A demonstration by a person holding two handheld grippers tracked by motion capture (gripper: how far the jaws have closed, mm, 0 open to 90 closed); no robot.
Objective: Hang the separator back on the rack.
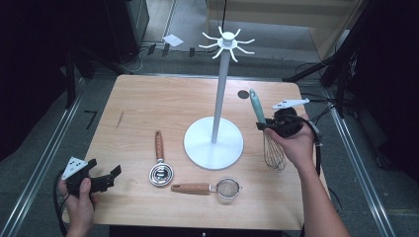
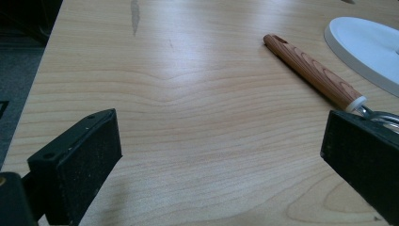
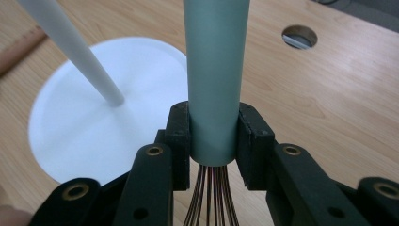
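right hand-held gripper point(image 3: 214, 141) clamped on whisk point(image 3: 214, 70), beside white stand point(image 1: 214, 143)

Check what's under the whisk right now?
Bare table under the whisk; its wires hang free while the right gripper clamps the handle. The hand covers the table just right of it.

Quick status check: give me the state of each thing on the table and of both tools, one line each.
Whisk: held by its teal handle, wires hanging down, beside the stand.
Right tool: shut on the whisk handle.
Left tool: open, nothing between its jaws, at the table's near left corner.
Rack stand: upright, hooks bare.
Wooden-handled scoop: lying flat on the table.
Strainer: lying flat near the front edge.
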